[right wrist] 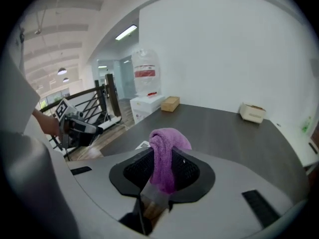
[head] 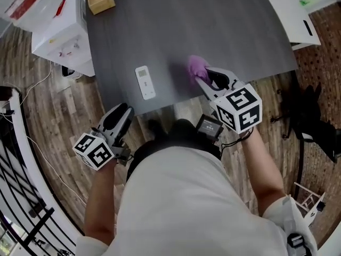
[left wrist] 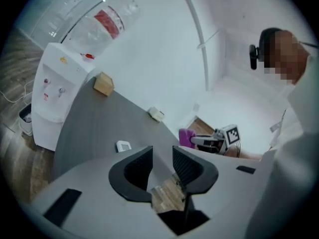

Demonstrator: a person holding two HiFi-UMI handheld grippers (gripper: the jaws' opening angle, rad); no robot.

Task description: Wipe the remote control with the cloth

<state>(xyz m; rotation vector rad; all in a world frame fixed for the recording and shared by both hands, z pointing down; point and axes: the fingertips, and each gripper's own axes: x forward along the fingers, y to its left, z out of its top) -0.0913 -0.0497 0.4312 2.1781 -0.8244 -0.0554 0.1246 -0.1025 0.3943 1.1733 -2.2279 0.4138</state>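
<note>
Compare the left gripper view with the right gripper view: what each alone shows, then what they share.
Left gripper view only: the gap between the jaws of the left gripper, apart and empty. Right gripper view only: the purple cloth draped over and pinched between the jaws of the right gripper, and a black railing. Both: the dark table, remote, wooden box, water dispenser.

The slim white rectangular remote control (head: 145, 82) lies flat on the dark grey table (head: 213, 25) near its front edge, apparently face up. The bunched purple terry cloth (right wrist: 167, 153) sits clamped in the jaws of the right gripper (right wrist: 162, 172), to the remote's right.
</note>
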